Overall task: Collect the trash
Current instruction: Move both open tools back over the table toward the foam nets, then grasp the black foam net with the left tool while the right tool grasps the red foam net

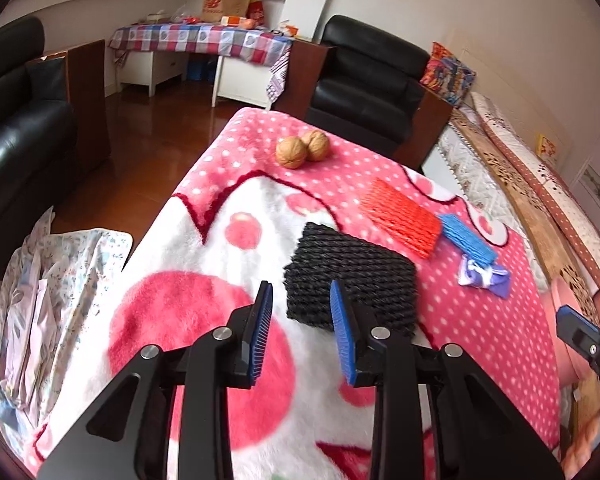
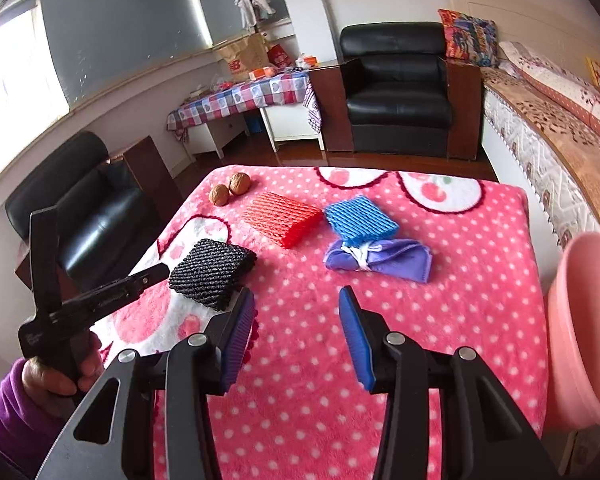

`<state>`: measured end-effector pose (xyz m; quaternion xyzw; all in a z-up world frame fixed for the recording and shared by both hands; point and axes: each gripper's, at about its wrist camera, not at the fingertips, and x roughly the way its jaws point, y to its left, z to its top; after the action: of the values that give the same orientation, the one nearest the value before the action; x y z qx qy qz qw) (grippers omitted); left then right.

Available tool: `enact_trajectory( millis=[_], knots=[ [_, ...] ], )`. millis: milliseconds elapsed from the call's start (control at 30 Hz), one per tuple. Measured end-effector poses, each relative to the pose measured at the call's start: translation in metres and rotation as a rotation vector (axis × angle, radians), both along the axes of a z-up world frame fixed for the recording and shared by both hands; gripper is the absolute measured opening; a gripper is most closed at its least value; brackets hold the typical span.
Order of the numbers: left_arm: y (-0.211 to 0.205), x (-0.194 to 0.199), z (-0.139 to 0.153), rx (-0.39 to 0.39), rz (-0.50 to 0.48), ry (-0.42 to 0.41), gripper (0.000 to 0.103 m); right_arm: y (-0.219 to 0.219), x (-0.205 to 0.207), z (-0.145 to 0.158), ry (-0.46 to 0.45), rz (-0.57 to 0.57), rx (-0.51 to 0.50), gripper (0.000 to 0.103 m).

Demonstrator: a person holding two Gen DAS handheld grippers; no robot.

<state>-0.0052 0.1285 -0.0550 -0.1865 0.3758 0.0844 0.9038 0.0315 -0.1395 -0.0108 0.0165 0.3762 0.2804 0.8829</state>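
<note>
On a pink polka-dot blanket (image 1: pixel 480 320) lie a black foam net (image 1: pixel 352 272), a red foam net (image 1: pixel 400 216), a blue foam net (image 1: pixel 468 240), a purple cloth bundle (image 1: pixel 484 276) and two walnuts (image 1: pixel 302 148). My left gripper (image 1: pixel 300 300) is open and empty, just short of the black net. My right gripper (image 2: pixel 296 308) is open and empty above the blanket, in front of the purple bundle (image 2: pixel 380 260). The right wrist view also shows the black net (image 2: pixel 212 272), red net (image 2: pixel 284 216), blue net (image 2: pixel 360 220) and walnuts (image 2: pixel 230 189).
A pink basin (image 2: pixel 584 332) sits at the blanket's right edge. Black armchairs (image 2: pixel 398 88) stand beyond the table, a sofa (image 1: pixel 16 128) to the left. A checkered-cloth table (image 1: pixel 204 40) is at the back. A bed (image 2: pixel 560 128) runs along the right. Floral fabric (image 1: pixel 48 288) lies at the left.
</note>
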Motion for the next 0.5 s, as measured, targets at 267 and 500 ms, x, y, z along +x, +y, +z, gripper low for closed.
enact_trajectory(
  millis=[267, 500],
  knots=[
    [0.000, 0.020, -0.017, -0.081, -0.038, 0.069, 0.030, 0.051, 0.034, -0.012, -0.061, 0.081, -0.104, 0.045],
    [-0.005, 0.024, -0.019, -0.031, -0.028, 0.107, 0.030, 0.092, 0.081, -0.026, -0.086, 0.141, -0.156, 0.050]
  ],
)
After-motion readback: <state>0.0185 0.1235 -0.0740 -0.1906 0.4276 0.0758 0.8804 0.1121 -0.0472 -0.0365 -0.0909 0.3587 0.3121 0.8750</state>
